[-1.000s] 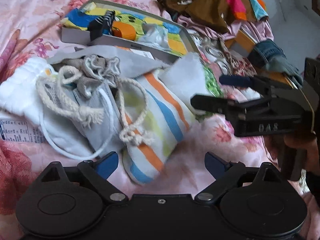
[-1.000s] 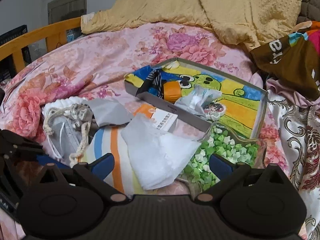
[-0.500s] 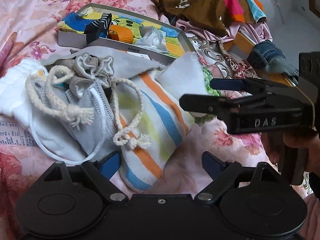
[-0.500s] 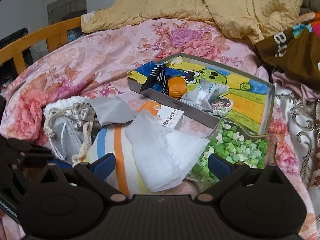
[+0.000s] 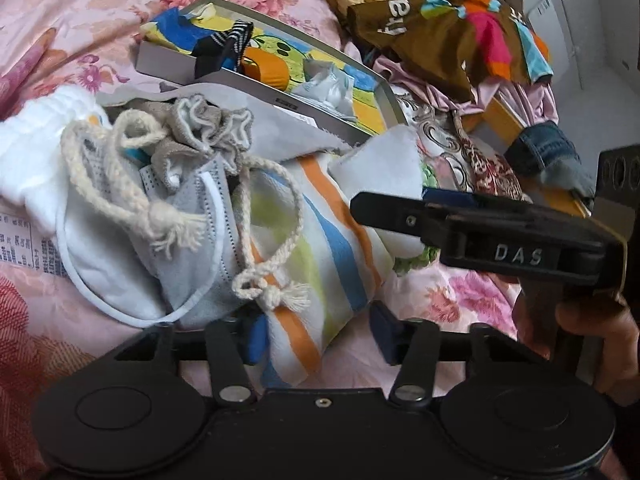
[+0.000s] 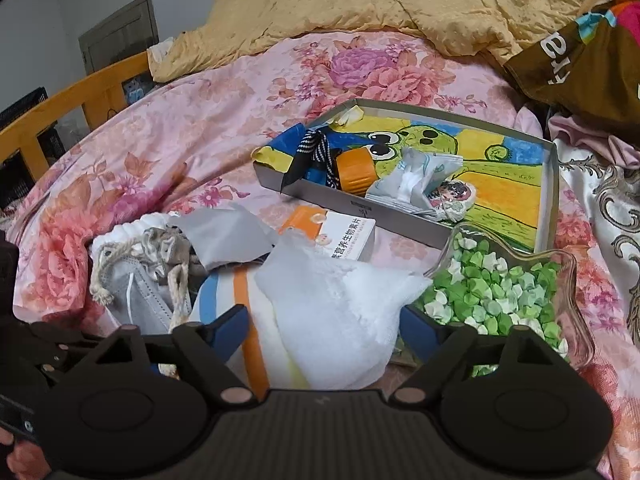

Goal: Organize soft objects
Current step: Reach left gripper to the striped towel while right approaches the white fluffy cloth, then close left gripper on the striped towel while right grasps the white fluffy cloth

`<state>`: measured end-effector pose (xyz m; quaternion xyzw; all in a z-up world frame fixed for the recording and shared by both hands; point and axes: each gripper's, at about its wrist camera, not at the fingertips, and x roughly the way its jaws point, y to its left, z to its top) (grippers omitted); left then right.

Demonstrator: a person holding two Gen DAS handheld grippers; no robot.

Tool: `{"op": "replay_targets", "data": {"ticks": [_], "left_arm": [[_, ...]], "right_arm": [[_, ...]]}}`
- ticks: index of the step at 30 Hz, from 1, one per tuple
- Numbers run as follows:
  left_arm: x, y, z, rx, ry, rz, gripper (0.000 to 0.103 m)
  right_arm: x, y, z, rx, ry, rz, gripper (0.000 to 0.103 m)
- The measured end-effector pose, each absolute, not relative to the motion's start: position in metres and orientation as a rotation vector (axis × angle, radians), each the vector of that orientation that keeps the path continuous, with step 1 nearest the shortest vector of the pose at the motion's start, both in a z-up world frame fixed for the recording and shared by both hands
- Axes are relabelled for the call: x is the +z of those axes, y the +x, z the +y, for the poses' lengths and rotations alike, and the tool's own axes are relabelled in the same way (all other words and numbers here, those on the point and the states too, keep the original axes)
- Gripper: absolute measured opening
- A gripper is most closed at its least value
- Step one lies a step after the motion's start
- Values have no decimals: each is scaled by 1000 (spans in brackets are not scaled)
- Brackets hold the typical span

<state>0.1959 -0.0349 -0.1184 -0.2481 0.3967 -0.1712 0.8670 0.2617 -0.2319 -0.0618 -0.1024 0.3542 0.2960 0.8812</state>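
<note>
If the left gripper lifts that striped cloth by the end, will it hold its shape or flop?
Probably flop: the striped cloth lies creased and draped on the bed. The left gripper is closing with its end between the jaws. The drawstring pouch and white cloth overlapping it may drag along.

Striped cloth (image 5: 320,248) under white cloth (image 6: 340,312), beside grey drawstring pouch (image 5: 168,216)

Pile crowds the near bed: pouch (image 5: 132,216), striped cloth (image 5: 320,248), white cloth (image 6: 336,304). Tray (image 6: 360,210) and star bowl (image 6: 568,280) block behind. Open quilt (image 6: 200,128) far left.
</note>
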Motion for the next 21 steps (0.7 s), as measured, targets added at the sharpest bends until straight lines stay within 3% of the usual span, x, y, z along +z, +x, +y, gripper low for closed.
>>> {"op": "replay_targets", "data": {"ticks": [4, 9, 15, 21], "left_arm": [[-119, 196, -33, -347, -537, 832, 38], [-118, 196, -36, -338, -493, 837, 18], [-117, 194, -37, -340, -465, 828, 16], [-112, 190, -42, -347, -406, 786, 11]], "right_arm": [[-63, 262, -230, 610, -211, 741, 77], [-61, 263, -231, 604, -189, 731, 65], [-63, 264, -231, 589, -192, 734, 57], [-65, 263, -229, 577, -215, 735, 41]]}}
